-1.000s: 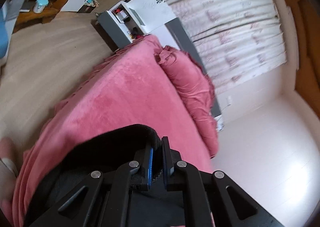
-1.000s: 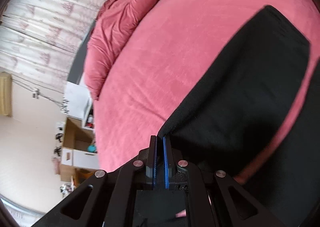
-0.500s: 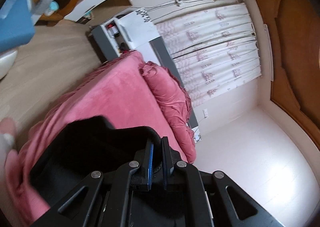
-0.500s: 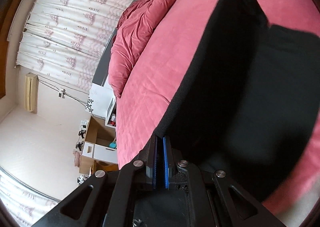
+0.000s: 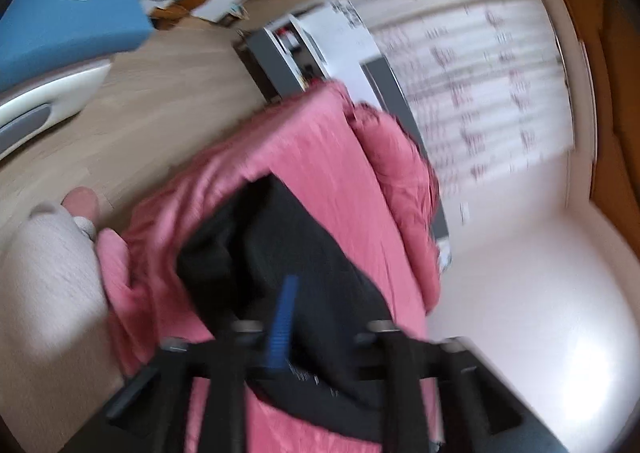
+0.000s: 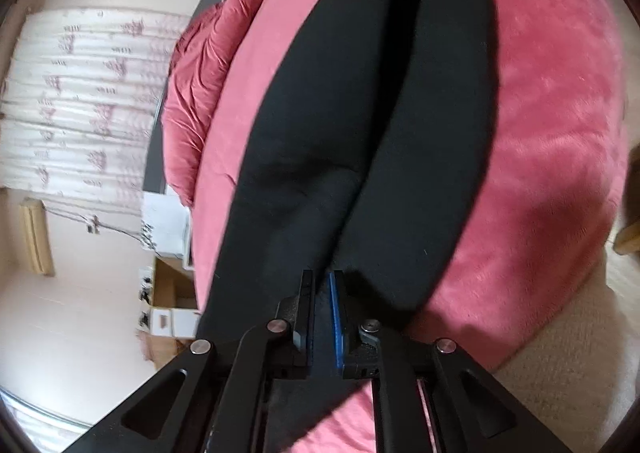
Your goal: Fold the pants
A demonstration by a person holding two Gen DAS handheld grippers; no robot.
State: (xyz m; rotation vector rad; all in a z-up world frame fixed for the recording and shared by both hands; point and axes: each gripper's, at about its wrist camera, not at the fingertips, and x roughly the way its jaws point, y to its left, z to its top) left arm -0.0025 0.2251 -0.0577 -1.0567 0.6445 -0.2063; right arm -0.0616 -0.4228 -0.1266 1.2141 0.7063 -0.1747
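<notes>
While the pants [image 6: 360, 125] lie folded on the bed [image 6: 560, 133], left gripper [image 5: 316, 333] is opening, releasing them; right gripper [image 6: 322, 313] opening slightly, cloth between fingers. Next: withdraw.

Blurred view: left gripper [image 5: 320, 317] with jaws opening, black pants [image 5: 280, 261] lying between the parted fingers, not pinched. Pants rest on the pink bedspread [image 5: 320, 157], toward its near end, with a bunched pink duvet [image 5: 400, 157] along the bedspread's right side. A pale sleeve [image 5: 44, 273] sits left of the bedspread, wood floor [image 5: 152, 105] beyond it.
</notes>
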